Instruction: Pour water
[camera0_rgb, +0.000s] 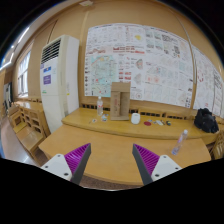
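Bottle (181, 142) of clear plastic stands upright near the right edge of the near wooden desk (110, 152), ahead of the right finger and a little outside it. It rests on the desk by itself, apart from the gripper (111, 160).

From the gripper view, the two fingers reach forward at the bottom with their purple pads (147, 158) facing each other. They are spread wide, with bare desk surface showing in the gap and nothing held.

Beyond the near desk runs a second, longer desk (85, 122) against the wall. A tall cardboard box (120, 101) stands near its middle. To the left of the box is another small clear bottle (99, 106), upright. To the right of the box sits a white cup (135, 118), and farther along are a few small items too small to make out. A black bag (206, 121) lies at the right end of that desk.

A white standing air conditioner (59, 76) is at the left end of the far desk. Large printed posters (140, 58) cover the wall behind.
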